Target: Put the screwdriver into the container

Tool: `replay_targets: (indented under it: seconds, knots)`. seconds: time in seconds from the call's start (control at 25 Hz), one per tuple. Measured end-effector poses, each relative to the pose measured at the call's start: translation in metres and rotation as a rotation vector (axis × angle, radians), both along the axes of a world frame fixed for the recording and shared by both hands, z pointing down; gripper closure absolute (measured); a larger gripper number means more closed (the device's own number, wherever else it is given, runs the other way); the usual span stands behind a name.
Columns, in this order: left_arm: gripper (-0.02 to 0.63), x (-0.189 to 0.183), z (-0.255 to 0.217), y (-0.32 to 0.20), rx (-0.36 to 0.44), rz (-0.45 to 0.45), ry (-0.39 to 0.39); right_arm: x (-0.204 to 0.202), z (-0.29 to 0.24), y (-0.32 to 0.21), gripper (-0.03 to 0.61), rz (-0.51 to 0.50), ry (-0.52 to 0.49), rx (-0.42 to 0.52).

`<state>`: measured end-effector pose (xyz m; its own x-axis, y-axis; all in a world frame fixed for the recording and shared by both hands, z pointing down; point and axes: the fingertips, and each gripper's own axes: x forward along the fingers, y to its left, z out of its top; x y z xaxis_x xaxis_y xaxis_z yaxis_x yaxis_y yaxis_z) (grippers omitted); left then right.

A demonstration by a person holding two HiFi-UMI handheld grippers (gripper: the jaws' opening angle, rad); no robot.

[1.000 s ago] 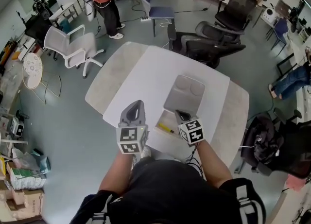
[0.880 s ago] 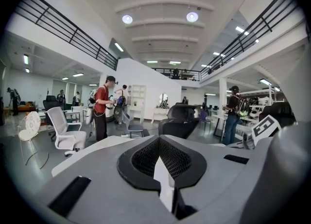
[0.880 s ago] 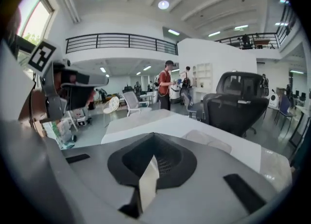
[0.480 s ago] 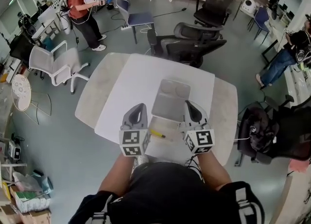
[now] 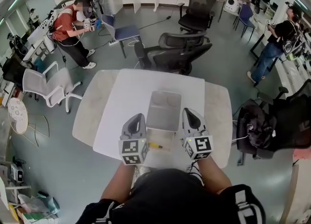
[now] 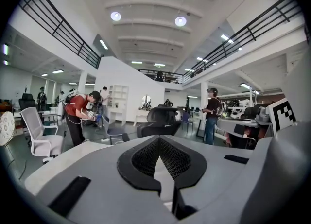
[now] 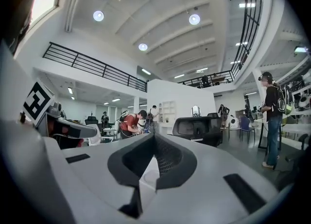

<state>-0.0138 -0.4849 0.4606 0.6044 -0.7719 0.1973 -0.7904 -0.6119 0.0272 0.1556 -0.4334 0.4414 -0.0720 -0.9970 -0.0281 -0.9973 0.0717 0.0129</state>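
Note:
On the white table (image 5: 121, 96) stands a clear container (image 5: 164, 110), its lid laid back on the far side. The yellow-handled screwdriver (image 5: 155, 145) lies in its near half. My left gripper (image 5: 137, 117) hovers at the container's left, shut and holding nothing. On the container's other side my right gripper (image 5: 189, 112) is level with it, also shut and empty. Both point away from me over the table. The left gripper view shows its jaws (image 6: 158, 139) meeting at the tip, and the right gripper view shows the same (image 7: 154, 136). Neither of those views shows the container.
Black office chairs (image 5: 175, 53) stand just beyond the table's far edge, a white chair (image 5: 46, 87) is at the left, and a dark chair with a bag (image 5: 257, 126) is close at the right. People stand further off in the room.
My right gripper has drawn back from over the container's near half to its right side. The screwdriver stays in the container. My view has tilted up towards the room.

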Motion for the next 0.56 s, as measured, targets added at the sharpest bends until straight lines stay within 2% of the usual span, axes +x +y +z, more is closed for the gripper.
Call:
replay_targets:
  seconds: [0.32, 0.56]
  knots:
    - [0.601, 0.014, -0.004, 0.005, 0.015, 0.020, -0.009, 0.013, -0.004, 0.005, 0.567, 0.008, -0.009, 0.020]
    - [0.601, -0.001, -0.013, 0.001, 0.027, 0.016, -0.002, -0.002, -0.010, 0.001, 0.568, -0.003, -0.013, 0.012]
